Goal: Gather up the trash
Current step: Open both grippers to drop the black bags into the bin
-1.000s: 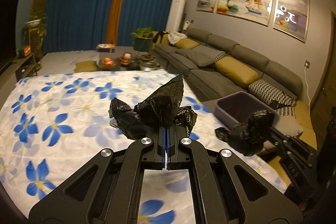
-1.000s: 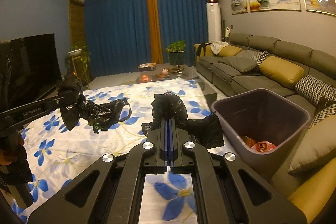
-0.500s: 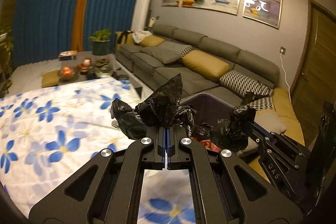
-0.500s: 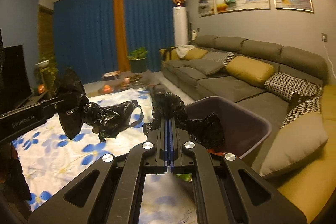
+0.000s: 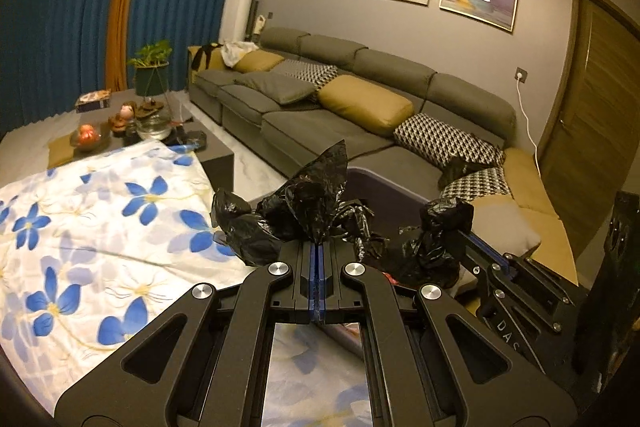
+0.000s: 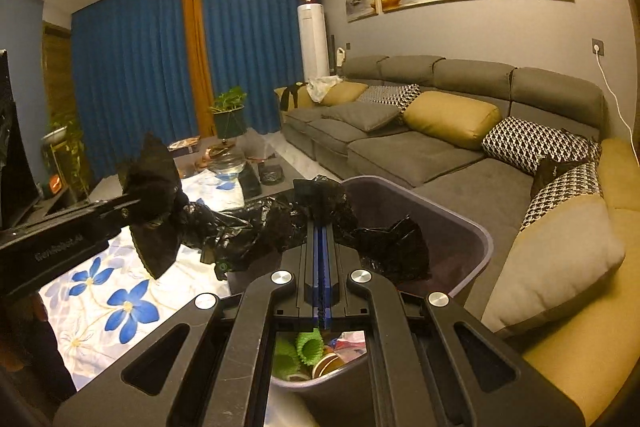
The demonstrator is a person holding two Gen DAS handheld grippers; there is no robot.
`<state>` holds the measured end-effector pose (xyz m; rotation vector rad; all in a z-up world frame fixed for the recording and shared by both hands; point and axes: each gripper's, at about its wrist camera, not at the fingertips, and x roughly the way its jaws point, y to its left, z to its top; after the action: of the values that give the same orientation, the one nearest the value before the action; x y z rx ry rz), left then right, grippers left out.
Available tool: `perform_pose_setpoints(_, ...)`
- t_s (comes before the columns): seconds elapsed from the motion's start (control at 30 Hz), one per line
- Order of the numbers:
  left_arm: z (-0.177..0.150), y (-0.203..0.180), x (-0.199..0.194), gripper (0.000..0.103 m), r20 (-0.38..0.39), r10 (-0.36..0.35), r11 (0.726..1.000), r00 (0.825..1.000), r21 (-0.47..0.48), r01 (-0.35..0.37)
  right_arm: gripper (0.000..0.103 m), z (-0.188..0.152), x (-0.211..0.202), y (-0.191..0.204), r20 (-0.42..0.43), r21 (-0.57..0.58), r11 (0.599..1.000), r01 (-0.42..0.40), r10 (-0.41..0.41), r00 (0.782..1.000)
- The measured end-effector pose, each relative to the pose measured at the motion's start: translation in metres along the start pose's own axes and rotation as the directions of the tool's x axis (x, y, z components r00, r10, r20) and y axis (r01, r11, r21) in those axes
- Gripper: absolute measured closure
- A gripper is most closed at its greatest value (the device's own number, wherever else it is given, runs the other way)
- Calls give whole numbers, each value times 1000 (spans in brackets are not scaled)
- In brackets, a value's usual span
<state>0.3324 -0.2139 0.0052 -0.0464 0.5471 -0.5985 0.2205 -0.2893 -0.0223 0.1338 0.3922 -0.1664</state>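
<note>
A crumpled black trash bag (image 5: 304,203) is stretched between both grippers. My left gripper (image 5: 319,245) is shut on one bunched end of it. My right gripper (image 6: 322,223) is shut on the other end, and the bag (image 6: 248,227) sags between them. Each view shows the other tool: the right gripper (image 5: 452,227) at the right, the left gripper (image 6: 140,203) at the left. A purple-grey bin (image 6: 460,215) stands just below and ahead of the bag, its rim (image 5: 384,179) partly hidden by plastic. Trash (image 6: 308,347), including green paper cups, lies inside it.
A table under a white cloth with blue flowers (image 5: 100,227) lies to the left of the bin. A long grey sofa (image 5: 360,123) with yellow and patterned cushions runs along the right, with a grey cushion (image 6: 560,267) close beside the bin. A low table with ornaments (image 5: 132,123) stands farther back.
Both grippers have swung to the right with the bag, from over the flowered cloth to over the bin. The bin's inside now shows under the right gripper.
</note>
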Motion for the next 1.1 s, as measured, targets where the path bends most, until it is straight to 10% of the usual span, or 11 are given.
perform_pose_setpoints(0.5, -7, -6, 42, 103, -54, -56, 998, 997, -5, 56, 100, -1, 27, -8, -39, 31, 1000, 2, -1, 999)
perform_pose_setpoints(0.77, -14, 7, 37, 42, -36, -37, 998, 999, -49, 35, 99, -5, 37, -11, -75, 37, 999, 17, -14, 997)
perform_pose_setpoints(0.9, -17, 14, 22, 25, -14, 31, 999, 999, -40, -31, 54, -6, 31, -12, -63, 48, 998, 31, -28, 998)
perform_pose_setpoints(1.1, -39, 27, -20, 11, 11, 185, 983, 983, -16, -184, 20, -6, 8, -5, -27, 32, 998, 56, -55, 998)
